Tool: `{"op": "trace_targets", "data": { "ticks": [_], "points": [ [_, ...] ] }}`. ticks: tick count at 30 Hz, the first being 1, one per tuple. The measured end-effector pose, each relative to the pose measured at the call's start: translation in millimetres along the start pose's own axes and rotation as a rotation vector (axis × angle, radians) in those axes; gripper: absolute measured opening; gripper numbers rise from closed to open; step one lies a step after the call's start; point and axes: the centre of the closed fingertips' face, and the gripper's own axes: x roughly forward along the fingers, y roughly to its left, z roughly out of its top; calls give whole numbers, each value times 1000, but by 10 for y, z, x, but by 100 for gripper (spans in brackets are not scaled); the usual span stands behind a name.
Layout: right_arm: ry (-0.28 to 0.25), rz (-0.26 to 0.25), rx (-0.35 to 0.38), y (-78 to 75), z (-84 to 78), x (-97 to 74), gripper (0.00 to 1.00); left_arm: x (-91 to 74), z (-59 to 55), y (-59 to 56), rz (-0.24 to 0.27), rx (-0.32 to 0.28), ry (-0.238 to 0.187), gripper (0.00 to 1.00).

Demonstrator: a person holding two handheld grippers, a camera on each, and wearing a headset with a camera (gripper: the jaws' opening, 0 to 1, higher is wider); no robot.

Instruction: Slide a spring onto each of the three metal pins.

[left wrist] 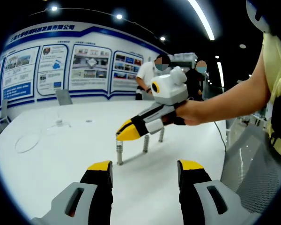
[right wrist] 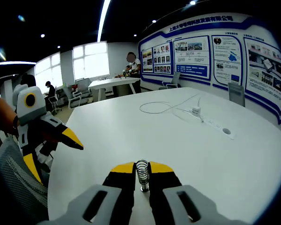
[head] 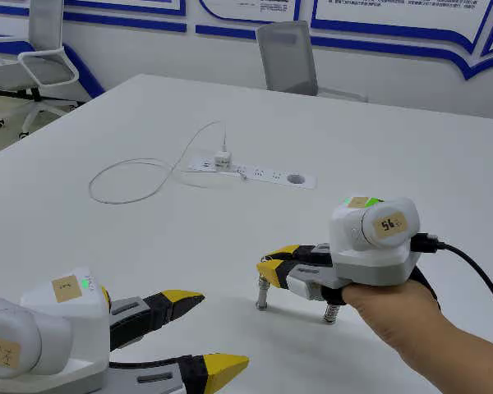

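White table (head: 230, 139) stretched wide; the left gripper (head: 220, 328) hung with jaws spread, holding nothing, while the right gripper (right wrist: 142, 168) pinched a spring (right wrist: 142, 174) right over a pin (right wrist: 143, 188). Any tilt there could have snagged the coil or toppled the pin.

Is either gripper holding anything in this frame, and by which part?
The right gripper pinches a spring by its lower coils, with the top coils standing above the tips. The left gripper is open and holds nothing.
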Motion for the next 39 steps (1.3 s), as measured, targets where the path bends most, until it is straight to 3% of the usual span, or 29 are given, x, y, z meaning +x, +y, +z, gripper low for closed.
{"op": "trace_targets", "data": {
  "ticks": [19,31,39],
  "points": [
    [112,-19,-64,58,-337,144,12,-38,-26,37,13,-6,-1,57],
    [132,-37,-96,32,-366,165,12,-32,-2,45,14,-4,-7,57],
    [123,-50,-89,38,-341,59,17,-33,0,57,14,0,-5,58]
  ]
}}
